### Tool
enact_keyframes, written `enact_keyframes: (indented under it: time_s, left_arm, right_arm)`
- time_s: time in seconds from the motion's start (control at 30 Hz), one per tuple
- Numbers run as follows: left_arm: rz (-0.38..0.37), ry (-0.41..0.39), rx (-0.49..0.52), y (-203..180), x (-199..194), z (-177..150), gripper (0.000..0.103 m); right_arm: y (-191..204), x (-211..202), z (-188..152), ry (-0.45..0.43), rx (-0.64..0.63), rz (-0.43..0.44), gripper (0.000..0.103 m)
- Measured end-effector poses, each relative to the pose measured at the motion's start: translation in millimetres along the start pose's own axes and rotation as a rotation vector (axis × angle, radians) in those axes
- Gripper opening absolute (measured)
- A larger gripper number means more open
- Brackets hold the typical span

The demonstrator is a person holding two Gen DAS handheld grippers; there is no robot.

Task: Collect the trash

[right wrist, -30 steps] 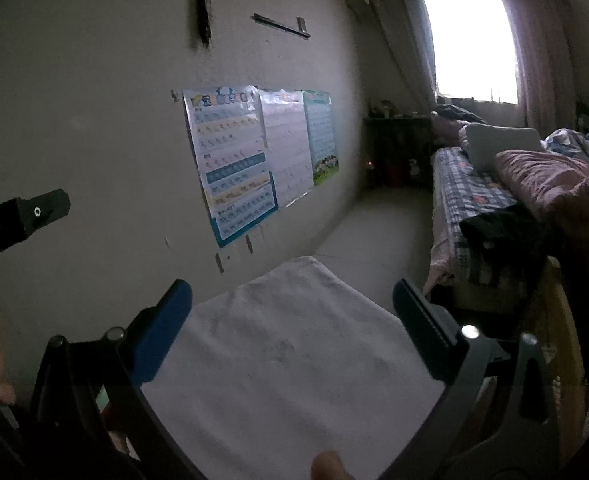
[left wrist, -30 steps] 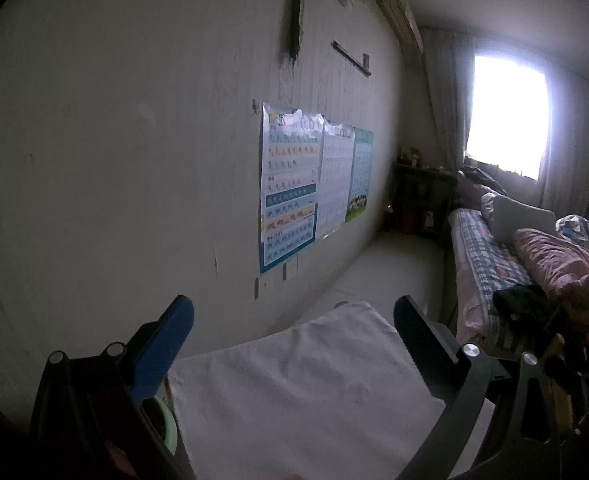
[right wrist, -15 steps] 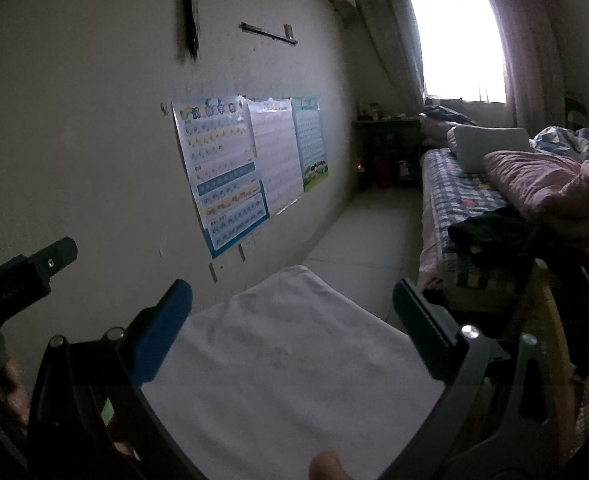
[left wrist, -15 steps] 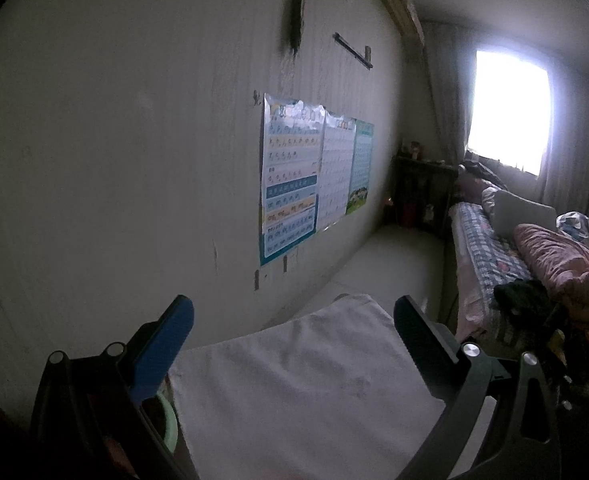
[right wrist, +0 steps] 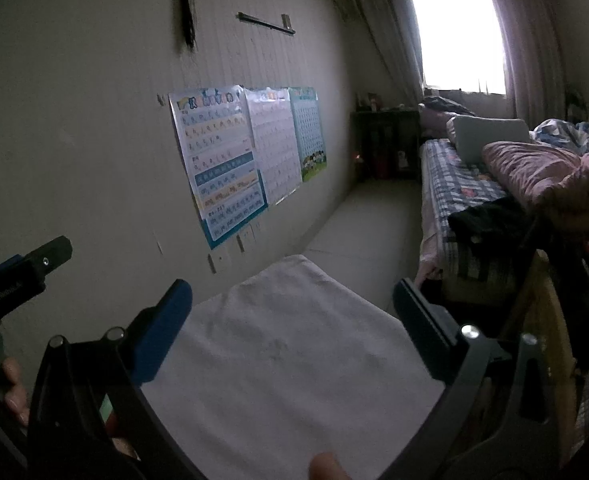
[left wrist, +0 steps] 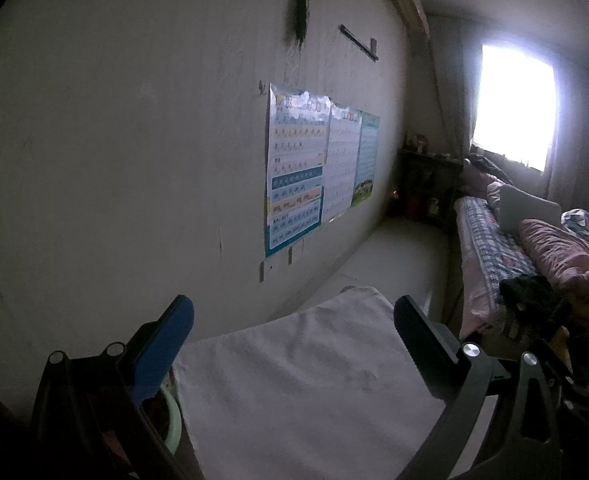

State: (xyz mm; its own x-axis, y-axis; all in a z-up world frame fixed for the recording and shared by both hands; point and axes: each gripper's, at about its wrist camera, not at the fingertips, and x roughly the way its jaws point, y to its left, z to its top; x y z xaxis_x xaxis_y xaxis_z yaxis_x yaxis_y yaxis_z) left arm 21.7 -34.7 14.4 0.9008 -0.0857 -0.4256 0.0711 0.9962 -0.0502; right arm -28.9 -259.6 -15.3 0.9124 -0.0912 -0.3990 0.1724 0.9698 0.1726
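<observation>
Dim daylight fills a narrow bedroom as we hold both tools over a white cloth (left wrist: 294,392) spread on a low surface by the wall. Nearest us, our left gripper (left wrist: 294,320) and right gripper (right wrist: 294,304) each hover above the cloth with fingers wide apart and nothing between them. A green basin (left wrist: 172,416) peeks out just beside the left tool's blue finger, partly hidden. Our left tool's tip also shows at the edge of the right-hand view.

Beyond the cloth, posters (right wrist: 246,160) line the wall, and pale floor (right wrist: 366,224) runs towards a dark cabinet (right wrist: 386,144). A bed (right wrist: 454,184) with a checked sheet and heaped pink bedding sits to the right, under a bright window (right wrist: 458,36).

No trash is visible in either view; the cloth looks bare, and we cannot tell whether the basin holds any. We judge the job to be at its searching stage. Our next move likely calls for tilting the cameras down or aside to find litter, then lowering one open tool around it.
</observation>
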Motion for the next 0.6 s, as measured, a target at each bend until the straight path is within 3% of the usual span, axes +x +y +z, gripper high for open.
enact_keyframes:
  time_s: [0.37,0.6]
  left_arm:
    - [-0.007,0.042,-0.012,4.6,16.2,-6.6,0.095]
    - [-0.001,0.148,-0.044,22.5,49.3,-30.0,0.095]
  right_arm:
    - [-1.1,17.0,-6.9,0.048,0.006,0.003,0.099]
    - [-12.4,65.5,-30.5,0.182,0.034,0.007,0.099]
